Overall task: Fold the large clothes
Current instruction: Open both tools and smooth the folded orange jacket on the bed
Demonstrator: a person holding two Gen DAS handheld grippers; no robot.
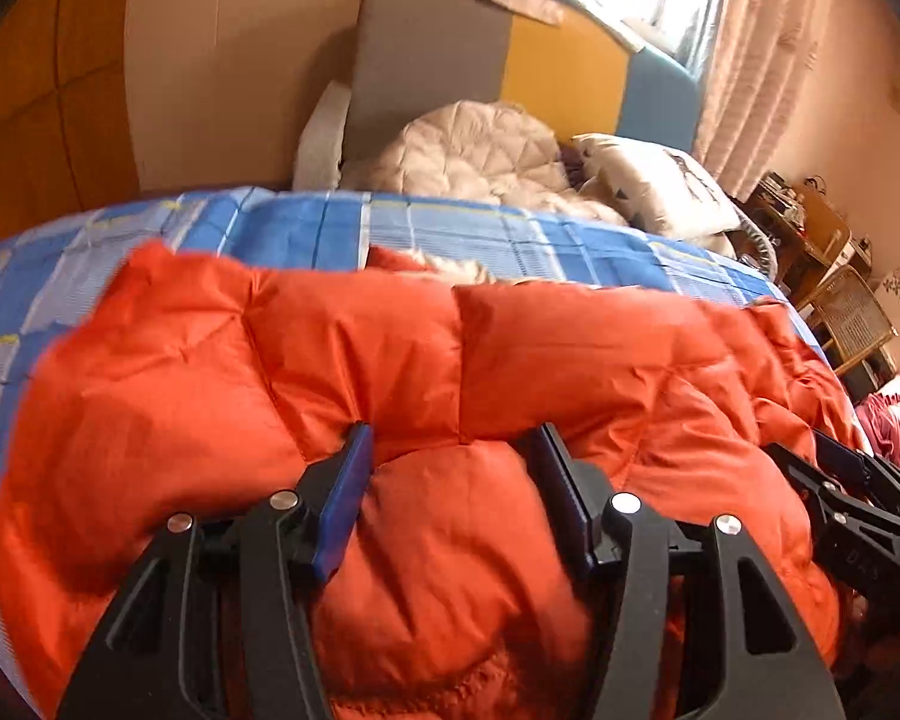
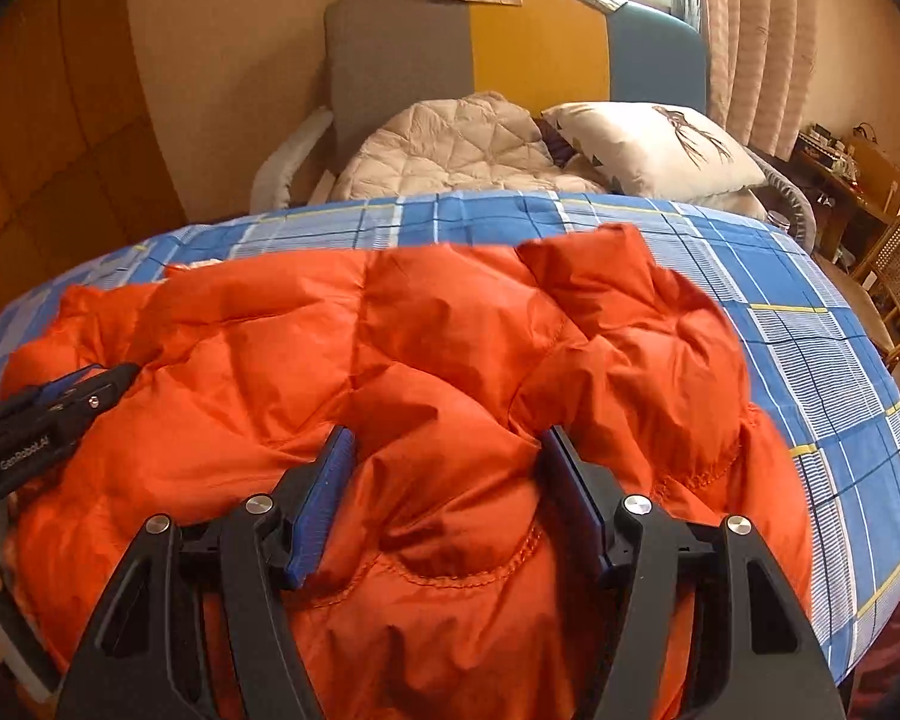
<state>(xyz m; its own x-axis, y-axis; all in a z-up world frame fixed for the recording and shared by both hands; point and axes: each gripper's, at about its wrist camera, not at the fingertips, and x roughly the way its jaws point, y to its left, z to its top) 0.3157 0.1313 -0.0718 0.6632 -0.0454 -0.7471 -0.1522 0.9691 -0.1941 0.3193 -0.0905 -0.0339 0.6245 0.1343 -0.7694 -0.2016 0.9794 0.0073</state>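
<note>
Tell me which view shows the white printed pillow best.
The right wrist view: the pillow sits whole and sharp by the headboard, its dark print clear. The left wrist view shows it smaller, tilted and softer.

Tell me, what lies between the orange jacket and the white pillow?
Bare blue plaid bedsheet separates the orange jacket from the white pillow; the right wrist view shows it best.

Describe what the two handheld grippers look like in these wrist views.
Both the left gripper and the right gripper are matte black plastic with triangular cut-outs, round silver pivot pins, and two fingers faced with ribbed blue pads. The left one's body carries white "GenRobot.AI" lettering. No cables or sleeves show.
</note>
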